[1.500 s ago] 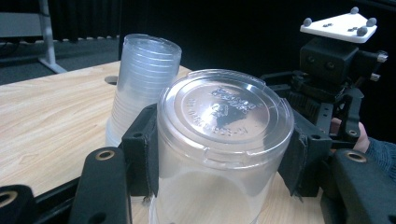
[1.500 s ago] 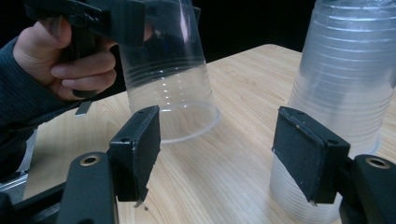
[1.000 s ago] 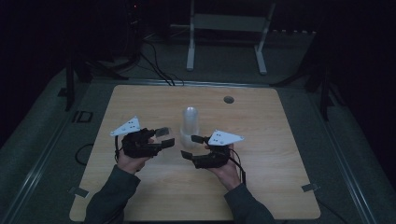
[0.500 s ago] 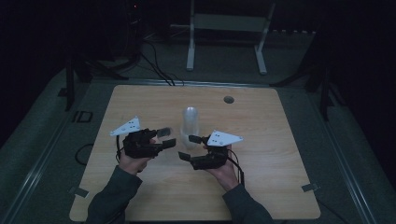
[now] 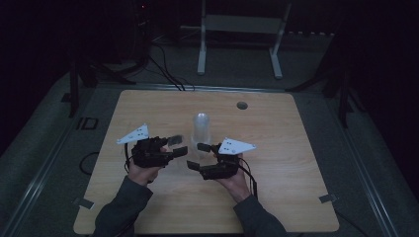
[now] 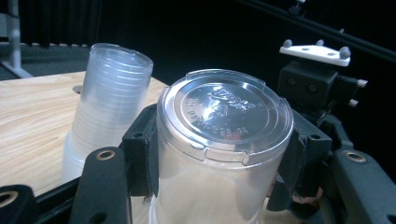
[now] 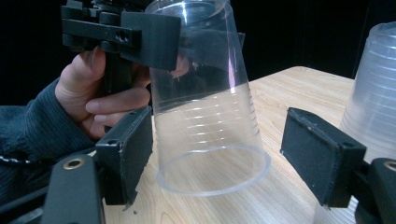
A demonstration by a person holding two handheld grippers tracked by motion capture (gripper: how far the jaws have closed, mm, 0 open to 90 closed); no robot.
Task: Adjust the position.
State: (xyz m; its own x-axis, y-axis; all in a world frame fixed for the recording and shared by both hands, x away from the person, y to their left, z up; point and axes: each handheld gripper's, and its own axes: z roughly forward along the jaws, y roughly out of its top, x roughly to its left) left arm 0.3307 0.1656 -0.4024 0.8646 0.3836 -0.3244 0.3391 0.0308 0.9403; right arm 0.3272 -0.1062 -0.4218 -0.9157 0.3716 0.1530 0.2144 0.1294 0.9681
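**Single cup pulled clear of the stack**

Since a second ago both grippers have drawn back toward the person, away from the stack of cups (image 5: 200, 129), and the left gripper (image 5: 174, 144) now carries one clear cup (image 6: 219, 154) with it. That gripper is clamped on the cup's upper part, a pad (image 6: 142, 154) pressed against each side; the cup is upside down and tilted, its embossed base facing the left gripper's camera and its open rim just above the wooden surface (image 5: 276, 133); whether the rim touches cannot be told. The right gripper (image 5: 197, 155) stands open, its pads (image 7: 322, 156) well apart on either side of the cup's lower half without touching it. The stack stands upright on the surface just beyond both grippers, near the middle.
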